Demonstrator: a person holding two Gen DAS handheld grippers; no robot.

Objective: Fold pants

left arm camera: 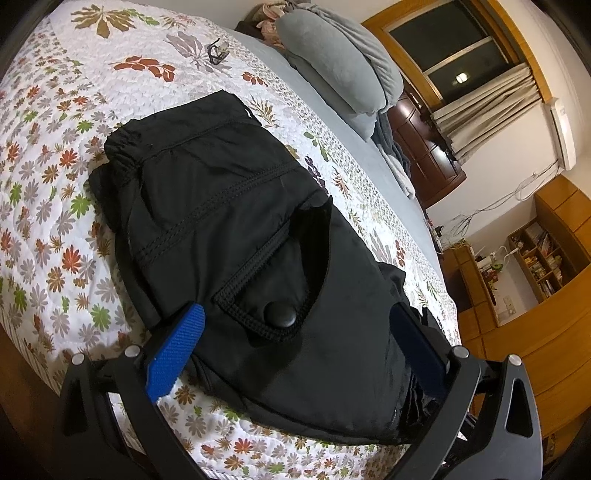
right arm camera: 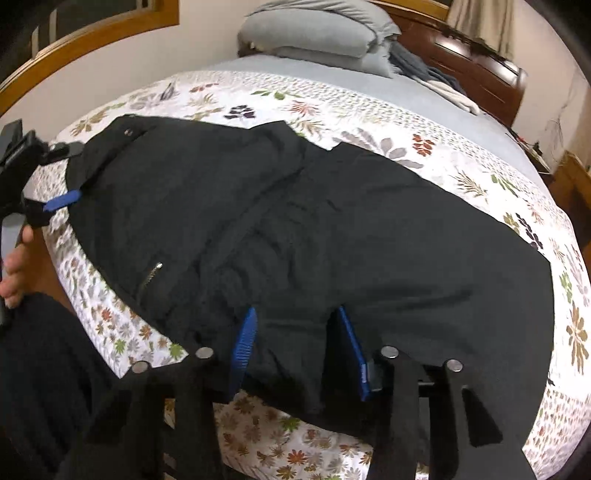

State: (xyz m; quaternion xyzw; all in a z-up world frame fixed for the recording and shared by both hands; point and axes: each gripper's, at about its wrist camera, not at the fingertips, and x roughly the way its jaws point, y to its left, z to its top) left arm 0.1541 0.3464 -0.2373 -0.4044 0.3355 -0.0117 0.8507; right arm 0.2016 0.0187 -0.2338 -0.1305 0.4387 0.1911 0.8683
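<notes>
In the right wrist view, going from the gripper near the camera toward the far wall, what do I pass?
Right gripper → black pants → floral quilt → plain grey sheet → grey pillows.

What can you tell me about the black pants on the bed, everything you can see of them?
The black pants lie flat across the floral quilt, made of smooth, slightly padded-looking fabric with stitched seams. An elastic gathered waistband, a pocket flap with a round snap button and a small metal zipper show. The left hand-held gripper straddles the pocket end; the right hand-held gripper straddles the near edge, both with fingers apart.
</notes>
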